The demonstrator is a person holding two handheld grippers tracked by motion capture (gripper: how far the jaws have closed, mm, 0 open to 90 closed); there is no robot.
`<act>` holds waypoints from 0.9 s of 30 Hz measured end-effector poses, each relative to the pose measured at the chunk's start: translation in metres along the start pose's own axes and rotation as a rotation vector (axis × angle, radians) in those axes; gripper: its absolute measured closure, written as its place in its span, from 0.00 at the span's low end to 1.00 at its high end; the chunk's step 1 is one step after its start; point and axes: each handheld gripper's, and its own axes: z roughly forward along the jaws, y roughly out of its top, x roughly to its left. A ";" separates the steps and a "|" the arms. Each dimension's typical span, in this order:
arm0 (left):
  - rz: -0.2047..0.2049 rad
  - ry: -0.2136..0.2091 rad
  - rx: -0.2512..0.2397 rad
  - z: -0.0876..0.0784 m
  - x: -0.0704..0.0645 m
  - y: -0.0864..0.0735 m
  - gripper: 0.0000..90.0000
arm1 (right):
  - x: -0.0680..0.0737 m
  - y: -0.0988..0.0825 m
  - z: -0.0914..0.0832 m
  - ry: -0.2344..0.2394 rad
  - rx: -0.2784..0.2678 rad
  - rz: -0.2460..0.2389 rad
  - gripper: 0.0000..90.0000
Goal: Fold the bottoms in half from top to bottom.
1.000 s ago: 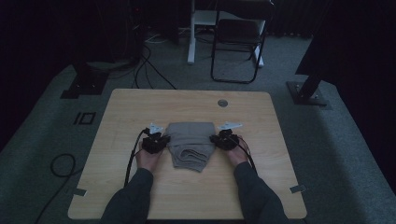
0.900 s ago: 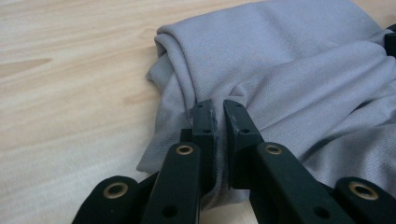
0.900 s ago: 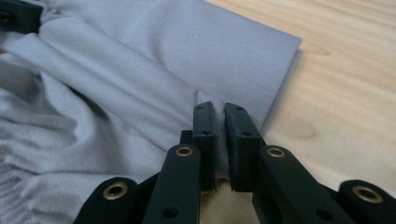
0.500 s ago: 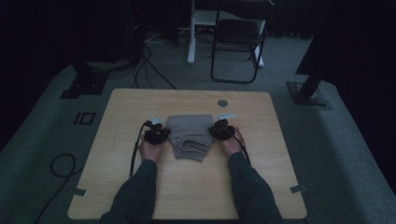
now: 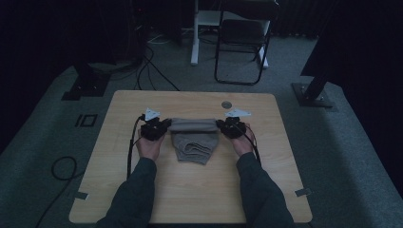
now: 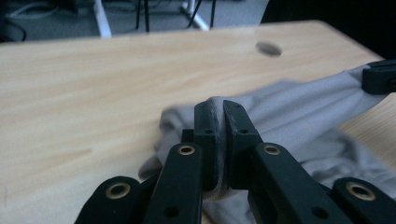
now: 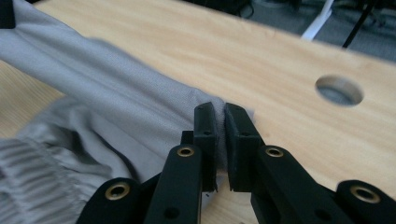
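Nearest us, both sleeves reach in, and each hand has a corner of the grey cloth (image 5: 194,137) pinched: left gripper (image 5: 162,126) clamped tight on one end, right gripper (image 5: 223,126) clamped on the other. The cloth's top edge is stretched taut between them, off the worktop (image 5: 142,190); the rest sags toward the person. Looks like a fold in hand. Next, I'd guess, carry that edge toward the hole (image 5: 226,104) beyond and lay it flat, evenly.

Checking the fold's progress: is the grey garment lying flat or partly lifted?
Partly lifted. The left gripper and right gripper pinch the grey garment, its edge taut between them; the rest sags onto the table.
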 end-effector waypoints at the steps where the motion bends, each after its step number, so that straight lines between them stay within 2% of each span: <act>1: 0.000 -0.008 -0.011 -0.003 -0.001 0.002 0.95 | 0.000 0.002 -0.005 -0.001 -0.015 -0.007 0.95; 6: 0.015 -0.037 -0.052 -0.022 -0.008 0.009 0.95 | 0.003 0.011 -0.026 0.003 -0.075 -0.027 0.95; 12: 0.042 -0.074 -0.073 -0.042 -0.015 0.007 0.95 | 0.011 0.010 -0.048 0.019 -0.103 -0.073 0.95; 17: 0.036 -0.110 -0.071 -0.057 -0.021 -0.007 0.94 | 0.022 -0.006 -0.063 0.048 -0.107 -0.105 0.95; 20: 0.029 -0.160 -0.059 -0.067 -0.025 -0.021 0.93 | 0.029 -0.022 -0.071 0.080 -0.102 -0.116 0.94; 22: 0.046 -0.187 -0.041 -0.070 -0.027 -0.030 0.86 | 0.030 -0.032 -0.075 0.105 -0.096 -0.127 0.86; 24: 0.067 -0.173 -0.029 -0.071 -0.026 -0.034 0.76 | 0.027 -0.037 -0.077 0.128 -0.098 -0.115 0.71; 27: 0.051 -0.175 -0.018 -0.068 -0.023 -0.035 0.74 | 0.020 -0.037 -0.080 0.121 -0.111 -0.068 0.64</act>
